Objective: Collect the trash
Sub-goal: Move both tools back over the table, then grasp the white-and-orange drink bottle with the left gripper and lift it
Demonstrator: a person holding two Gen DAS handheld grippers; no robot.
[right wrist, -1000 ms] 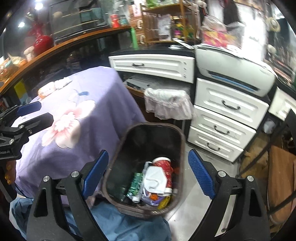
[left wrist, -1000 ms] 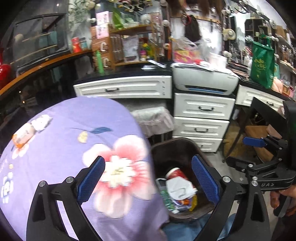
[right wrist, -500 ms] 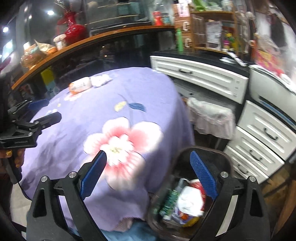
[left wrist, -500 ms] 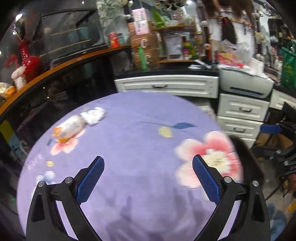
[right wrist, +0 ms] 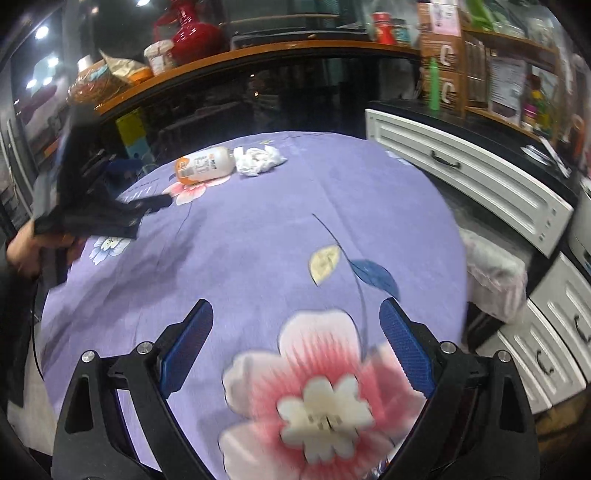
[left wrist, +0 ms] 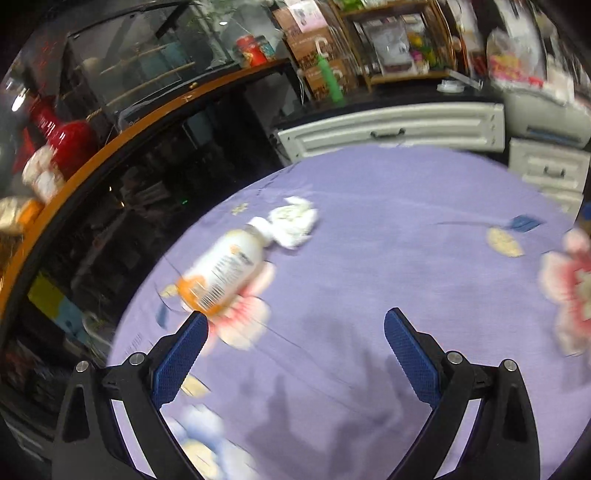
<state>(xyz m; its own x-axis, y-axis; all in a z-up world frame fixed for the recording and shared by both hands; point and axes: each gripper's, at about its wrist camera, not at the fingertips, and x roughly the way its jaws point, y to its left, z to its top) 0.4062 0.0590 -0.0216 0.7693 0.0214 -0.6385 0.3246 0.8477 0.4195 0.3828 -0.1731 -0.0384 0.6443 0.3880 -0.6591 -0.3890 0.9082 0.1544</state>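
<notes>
A white plastic bottle with an orange base [left wrist: 223,271] lies on its side on the round table's purple flowered cloth [left wrist: 369,229]. A crumpled white tissue [left wrist: 293,223] touches its neck end. My left gripper [left wrist: 295,347] is open and empty above the cloth, the bottle just ahead of its left finger. My right gripper [right wrist: 295,343] is open and empty over the near side of the table. From there the bottle [right wrist: 205,164] and tissue [right wrist: 260,159] lie at the far edge, and the left gripper [right wrist: 99,206] shows near the bottle.
White drawers [right wrist: 469,177] and a black counter stand right of the table. A curved wooden-topped glass counter [right wrist: 221,62] with a red vase [right wrist: 194,33] runs behind. A bag-lined bin [right wrist: 491,269] sits beside the table's right edge.
Both grippers have swung left, away from the brown trash bin and over the table. The bottle and tissue are now much closer to the left gripper. The bin is out of view.
</notes>
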